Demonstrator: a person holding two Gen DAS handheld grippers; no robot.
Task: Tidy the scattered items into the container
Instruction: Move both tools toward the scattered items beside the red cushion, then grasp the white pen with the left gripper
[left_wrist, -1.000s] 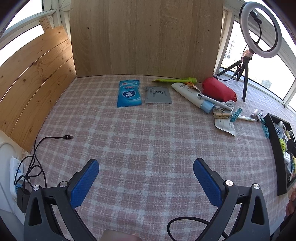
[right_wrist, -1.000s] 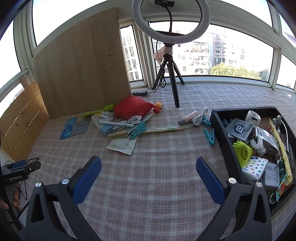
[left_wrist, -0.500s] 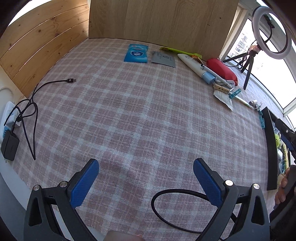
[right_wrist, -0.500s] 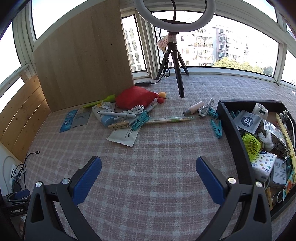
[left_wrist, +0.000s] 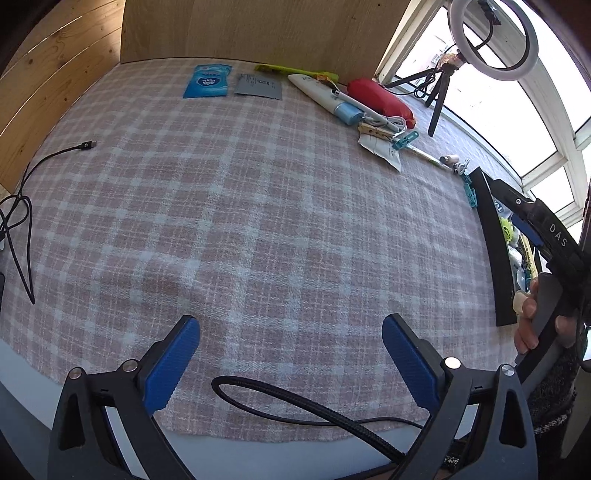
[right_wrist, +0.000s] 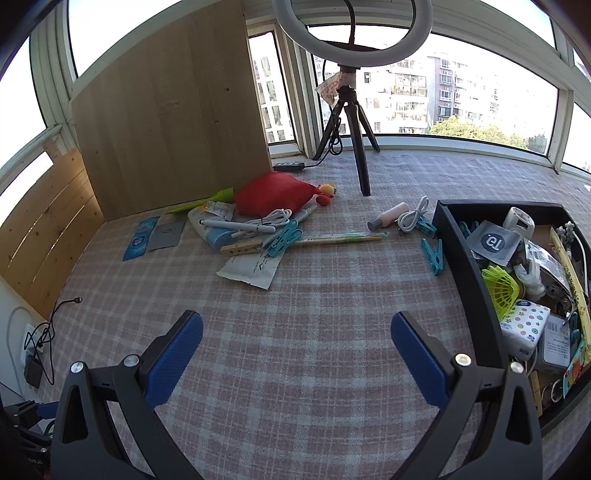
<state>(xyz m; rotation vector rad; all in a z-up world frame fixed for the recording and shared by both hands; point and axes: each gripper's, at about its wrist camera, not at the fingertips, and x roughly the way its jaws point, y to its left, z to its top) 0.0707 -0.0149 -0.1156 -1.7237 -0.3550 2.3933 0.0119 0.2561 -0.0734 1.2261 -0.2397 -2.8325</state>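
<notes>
Both blue-padded tongs, left (left_wrist: 290, 354) and right (right_wrist: 295, 350), hover wide open and empty over the checked-cloth bench (right_wrist: 314, 332), scattered teal clothes pegs (right_wrist: 433, 254) awaiting the black plastic container (right_wrist: 465, 258) alongside.

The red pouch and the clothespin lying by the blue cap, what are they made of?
The red pouch looks like soft matte fabric: it sags and wrinkles, with no shine. The clothespin looks like bare, unpainted wood: pale tan, dull, with straight edges. The teal clip beside it looks like smooth plastic, judging by its even bright colour.
</notes>
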